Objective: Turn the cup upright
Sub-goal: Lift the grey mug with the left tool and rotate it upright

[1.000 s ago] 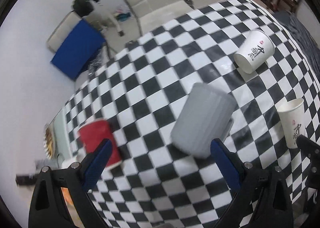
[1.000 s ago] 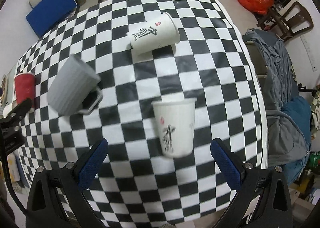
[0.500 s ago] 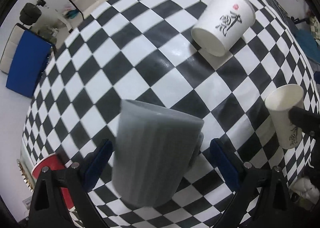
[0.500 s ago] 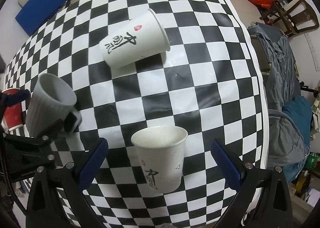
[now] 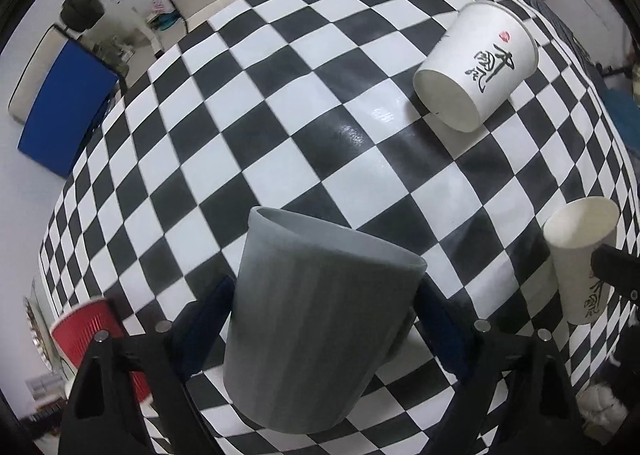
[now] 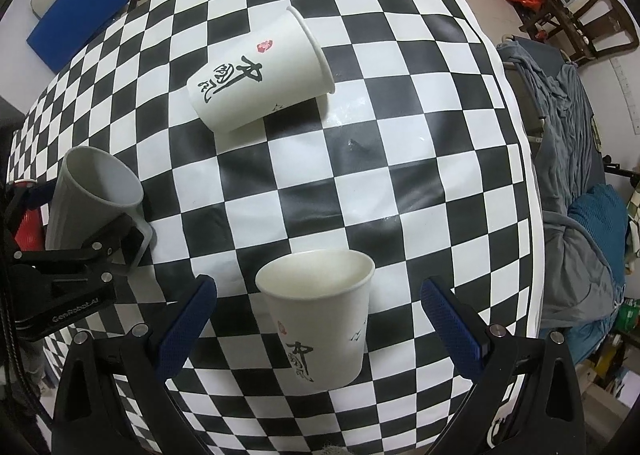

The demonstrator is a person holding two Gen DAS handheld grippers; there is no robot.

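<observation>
Blue-padded left gripper (image 5: pixel 324 319) clasps the ribbed grey plastic mug (image 5: pixel 316 331), mouth up, so its flip looks nearly done. Right gripper (image 6: pixel 318 319) gapes around an upright white paper cup (image 6: pixel 320 311). Beyond the mug, another white printed paper cup (image 6: pixel 256 75) lies sideways, unflipped.

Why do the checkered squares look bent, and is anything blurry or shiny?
Both views are fisheye, so the checkered tablecloth bulges and curves toward the edges. Left wrist view: a glare patch sits mid-cloth, and the red cup at the edge is smeared. Right wrist view: sharper; the standing paper cup looks crisp.
</observation>
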